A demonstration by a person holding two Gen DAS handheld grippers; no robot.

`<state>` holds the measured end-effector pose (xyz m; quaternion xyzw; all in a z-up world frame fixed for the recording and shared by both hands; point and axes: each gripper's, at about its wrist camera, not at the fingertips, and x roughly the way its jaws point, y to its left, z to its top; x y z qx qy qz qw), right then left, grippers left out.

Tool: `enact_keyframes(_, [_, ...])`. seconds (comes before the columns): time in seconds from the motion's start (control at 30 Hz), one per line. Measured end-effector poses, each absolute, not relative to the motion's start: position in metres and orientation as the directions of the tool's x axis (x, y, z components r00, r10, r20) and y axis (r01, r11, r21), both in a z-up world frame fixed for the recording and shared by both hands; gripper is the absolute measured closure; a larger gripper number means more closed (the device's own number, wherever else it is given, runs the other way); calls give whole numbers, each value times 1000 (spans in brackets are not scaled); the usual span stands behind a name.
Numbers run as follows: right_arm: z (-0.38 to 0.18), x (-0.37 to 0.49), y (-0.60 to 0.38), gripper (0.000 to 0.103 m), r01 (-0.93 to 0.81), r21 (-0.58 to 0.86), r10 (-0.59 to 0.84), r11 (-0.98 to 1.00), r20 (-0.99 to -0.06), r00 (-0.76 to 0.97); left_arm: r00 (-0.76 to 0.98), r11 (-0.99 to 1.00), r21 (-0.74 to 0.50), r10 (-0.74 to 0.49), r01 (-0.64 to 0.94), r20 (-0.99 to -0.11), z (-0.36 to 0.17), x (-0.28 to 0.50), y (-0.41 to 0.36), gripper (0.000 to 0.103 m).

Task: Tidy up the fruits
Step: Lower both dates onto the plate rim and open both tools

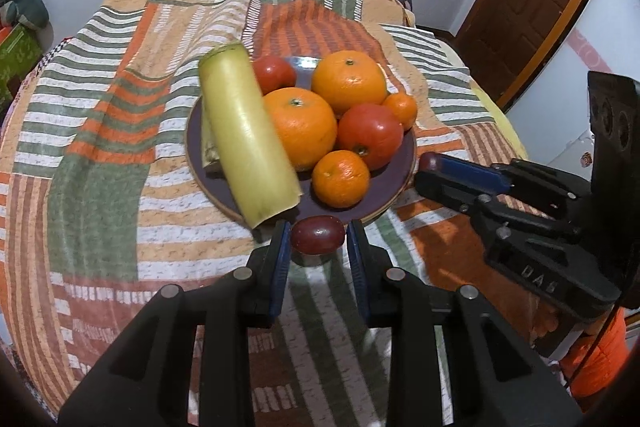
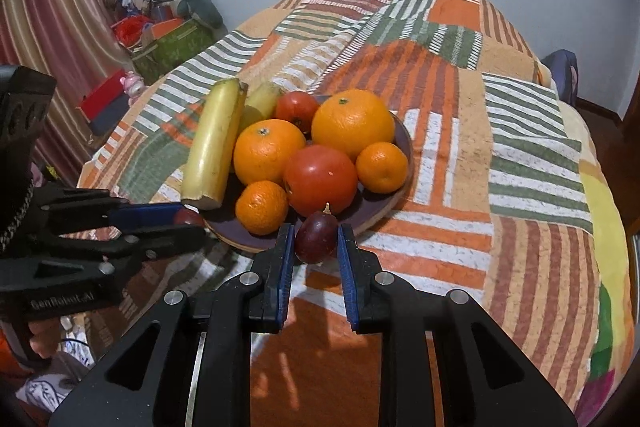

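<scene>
Left gripper (image 1: 318, 241) at lower center of its view, clamped on a dark red grape (image 1: 317, 239) at the near rim of the purple plate (image 1: 394, 183); right gripper (image 2: 313, 241) likewise clamped on a second grape (image 2: 316, 237) at the plate's (image 2: 376, 215) near edge, lower center of its view. Plate sits mid-frame on the striped blanket (image 1: 100, 131), holding banana pieces (image 1: 248, 139), two oranges (image 1: 300, 127), two tomatoes (image 1: 370, 135) and two mandarins (image 1: 340, 179).

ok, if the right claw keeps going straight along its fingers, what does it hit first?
Likely the plate: its near rim lies just beyond the dark grape the right claw is shut on. Right behind the rim sits the big tomato. Depth is unclear.
</scene>
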<state>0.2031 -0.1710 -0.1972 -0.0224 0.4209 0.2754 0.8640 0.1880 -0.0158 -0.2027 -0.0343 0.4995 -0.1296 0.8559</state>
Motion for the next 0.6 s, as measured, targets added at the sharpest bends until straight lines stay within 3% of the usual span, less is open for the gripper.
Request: enact_keyframes(0.6, [-208,210,-157,83,-515,200,465,833,-757,458,453,972,-171,-227,162,-862,-216,202,-23,73])
